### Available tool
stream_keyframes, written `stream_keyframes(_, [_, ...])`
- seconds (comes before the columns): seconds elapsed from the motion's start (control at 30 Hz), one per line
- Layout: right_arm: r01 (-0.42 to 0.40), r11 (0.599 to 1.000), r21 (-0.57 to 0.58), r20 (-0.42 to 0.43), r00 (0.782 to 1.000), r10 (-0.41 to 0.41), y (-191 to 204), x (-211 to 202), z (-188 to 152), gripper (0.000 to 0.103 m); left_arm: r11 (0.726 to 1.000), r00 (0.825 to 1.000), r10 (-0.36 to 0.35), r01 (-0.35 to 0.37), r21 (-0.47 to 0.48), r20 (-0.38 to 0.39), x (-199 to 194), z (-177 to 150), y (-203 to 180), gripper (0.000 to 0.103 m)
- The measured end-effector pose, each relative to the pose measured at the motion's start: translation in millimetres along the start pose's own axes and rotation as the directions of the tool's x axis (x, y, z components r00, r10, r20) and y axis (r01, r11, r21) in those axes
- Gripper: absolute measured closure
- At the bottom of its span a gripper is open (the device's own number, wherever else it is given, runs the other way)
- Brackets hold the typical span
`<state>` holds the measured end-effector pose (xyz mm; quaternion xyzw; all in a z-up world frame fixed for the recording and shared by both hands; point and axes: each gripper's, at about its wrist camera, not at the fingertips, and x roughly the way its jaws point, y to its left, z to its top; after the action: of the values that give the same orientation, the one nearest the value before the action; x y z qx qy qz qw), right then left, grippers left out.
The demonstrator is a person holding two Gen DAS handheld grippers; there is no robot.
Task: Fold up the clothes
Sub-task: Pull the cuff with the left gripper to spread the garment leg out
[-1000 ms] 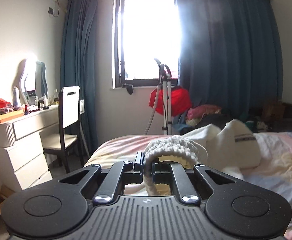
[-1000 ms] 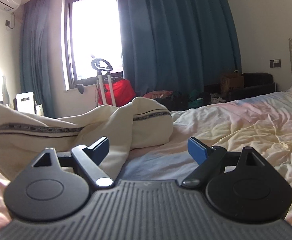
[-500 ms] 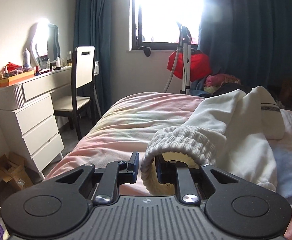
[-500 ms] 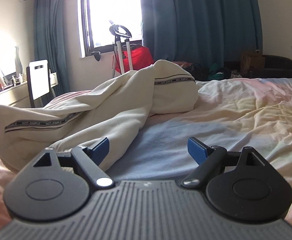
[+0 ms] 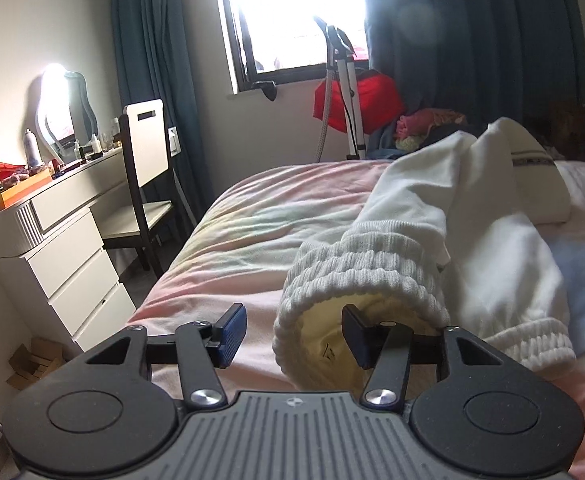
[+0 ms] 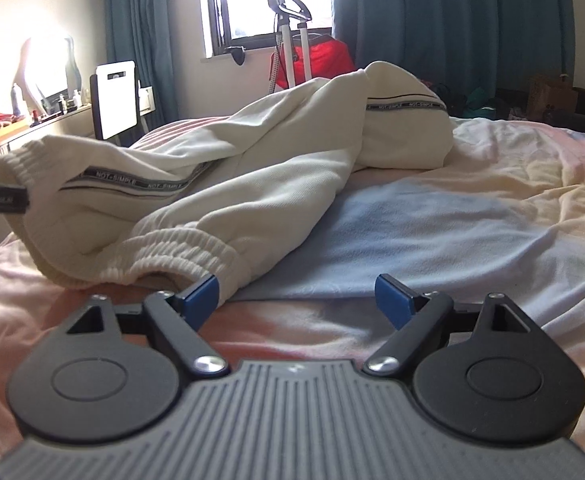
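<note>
Cream sweatpants with a black-and-white lettered stripe lie crumpled on the pastel bed sheet. In the left wrist view one ribbed cuff rests on the sheet between the fingers of my left gripper, whose jaws are opening. Its right finger sits inside the cuff's mouth and the blue left pad stands apart from the cloth. My right gripper hovers open just above the sheet with nothing between its fingers. The other ribbed cuff lies just beyond its left fingertip.
The bed's left edge drops off toward a white dresser and a chair. A garment steamer stand, a red bag and dark blue curtains stand by the window beyond the bed. Bare sheet stretches to the right.
My left jaws have parted and let go of the ribbed cuff, which now lies on the sheet. Both grippers have sunk toward the bed; the right stayed open.
</note>
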<state>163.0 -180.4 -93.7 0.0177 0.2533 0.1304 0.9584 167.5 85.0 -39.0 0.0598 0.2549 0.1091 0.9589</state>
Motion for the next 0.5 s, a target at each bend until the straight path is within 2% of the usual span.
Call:
stream_keyframes(0.1, [-0.054, 0.998, -0.044, -0.031, 0.998, 0.052, 14, 18, -2, 0.017, 0.994, 0.999, -0.009, 0.013, -0.109, 0.035, 0, 7, 17, 0.047])
stream_keyframes(0.17, [-0.079, 0.993, -0.087, -0.044, 0.996, 0.076, 26, 30, -2, 0.017, 0.978, 0.998, -0.026, 0.038, -0.207, 0.06, -2, 11, 34, 0.047])
stream_keyframes(0.23, [-0.072, 0.991, -0.115, -0.042, 0.997, 0.068, 36, 39, -1, 0.018, 0.959, 0.995, -0.056, 0.075, -0.275, 0.076, -2, 13, 47, 0.047])
stream_keyframes(0.27, [-0.065, 0.99, -0.123, -0.037, 0.997, 0.06, 38, 42, 0, 0.031, 0.948, 0.994, -0.072, 0.094, -0.305, 0.082, -1, 13, 52, 0.047])
stream_keyframes(0.3, [-0.048, 0.992, -0.12, -0.021, 0.999, 0.046, 37, 42, 2, 0.054, 0.937, 0.993, -0.081, 0.104, -0.333, 0.084, 0, 13, 57, 0.047])
stream_keyframes(0.33, [-0.032, 0.993, -0.116, -0.005, 0.999, 0.032, 35, 42, 3, 0.061, 0.928, 0.993, -0.084, 0.107, -0.356, 0.08, 2, 13, 61, 0.047])
stream_keyframes(0.37, [-0.02, 0.994, -0.104, 0.013, 1.0, 0.022, 32, 40, 5, 0.073, 0.915, 0.993, -0.088, 0.11, -0.389, 0.074, 4, 12, 66, 0.047])
stream_keyframes(0.4, [-0.017, 0.997, -0.076, 0.034, 0.999, 0.019, 27, 35, 8, 0.081, 0.903, 0.993, -0.096, 0.116, -0.414, 0.068, 6, 10, 70, 0.047])
stream_keyframes(0.5, [0.028, 0.999, -0.015, 0.109, 0.994, -0.027, 14, 15, 23, 0.09, 0.868, 0.99, -0.138, 0.141, -0.476, 0.041, 13, 6, 80, 0.047])
